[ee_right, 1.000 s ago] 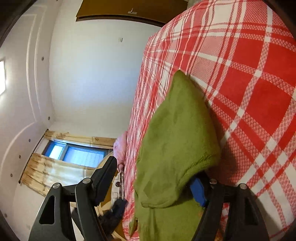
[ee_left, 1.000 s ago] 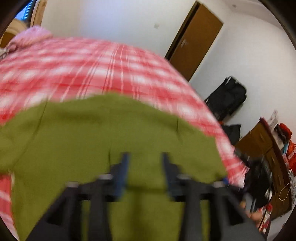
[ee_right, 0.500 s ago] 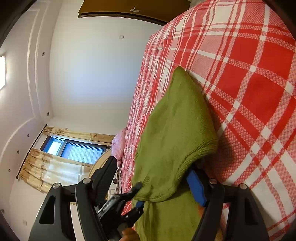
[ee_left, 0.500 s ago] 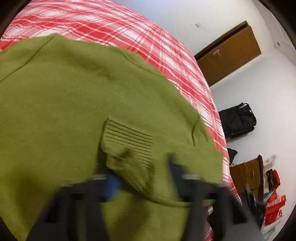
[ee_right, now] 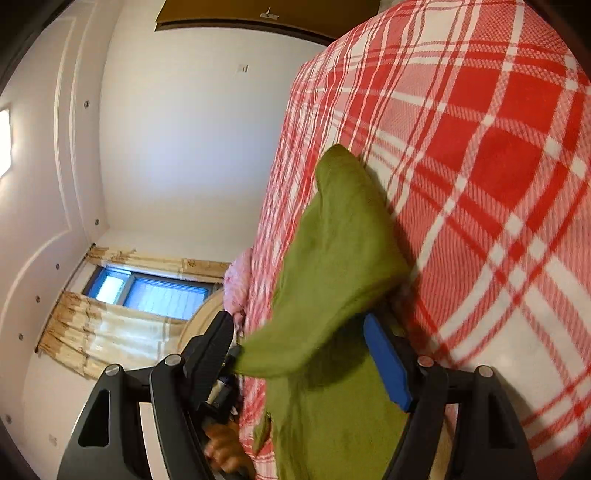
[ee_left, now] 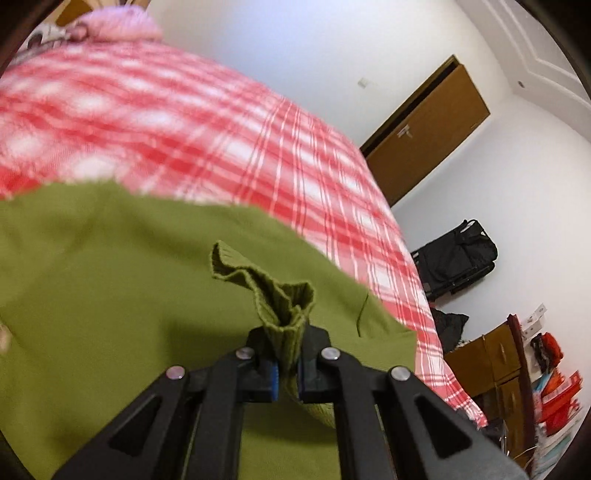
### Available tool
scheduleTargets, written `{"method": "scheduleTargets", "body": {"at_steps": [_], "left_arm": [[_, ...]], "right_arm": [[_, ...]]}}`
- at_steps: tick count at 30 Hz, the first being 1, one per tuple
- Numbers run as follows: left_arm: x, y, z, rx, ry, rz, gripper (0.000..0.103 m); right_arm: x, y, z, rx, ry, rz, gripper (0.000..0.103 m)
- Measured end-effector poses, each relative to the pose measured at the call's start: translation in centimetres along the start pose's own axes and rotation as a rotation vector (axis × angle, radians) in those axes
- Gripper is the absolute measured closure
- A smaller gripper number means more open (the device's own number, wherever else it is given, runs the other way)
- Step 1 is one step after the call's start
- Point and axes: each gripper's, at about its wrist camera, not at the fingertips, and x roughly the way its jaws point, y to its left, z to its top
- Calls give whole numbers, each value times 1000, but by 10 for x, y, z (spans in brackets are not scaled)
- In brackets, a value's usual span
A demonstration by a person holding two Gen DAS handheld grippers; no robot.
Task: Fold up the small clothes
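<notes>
We see open red plaid blanket (ee_left: 229, 122) beyond the green sweater (ee_left: 110, 280); only a pink pillow (ee_left: 122, 26) blocks its far end.

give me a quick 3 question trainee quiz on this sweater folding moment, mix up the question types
1. True or false: the left gripper is shut on the ribbed cuff of the green sweater.
2. Multiple choice: what does the sweater lie on? A) a wooden floor B) a red and white plaid blanket C) a black bag
3. Short answer: how do the jaws of the right gripper stand, and do they press on the cloth?

Key
1. True; the cuff is bunched between its closed jaws.
2. B
3. Wide open; a fold of sweater hangs between them, but neither pad visibly presses on it.
</notes>
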Motion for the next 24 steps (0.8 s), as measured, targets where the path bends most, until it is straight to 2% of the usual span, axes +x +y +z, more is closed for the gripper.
{"method": "scheduleTargets", "body": {"at_steps": [4,11,13,14,15,21,24], "left_arm": [[-7,12,15,25,-53,44,97],[-2,53,22,11,-64,128,97],[3,62,22,18,-63,159,97],[5,65,23,24,-67,170,97],[7,69,23,25,-68,180,97],[22,89,17,6,-26,204,97],[27,100,10,-19,2,213,97]], "right_arm": [[-1,11,-6,-75,23,-35,29],[-1,51,11,-299,-40,-184,29],[12,64,14,-397,-33,-259,40],[18,68,16,-439,-21,-297,53],[28,72,17,-479,-2,-337,56],[70,77,5,-617,90,-397,59],[93,75,-9,-701,148,-457,59]]}}
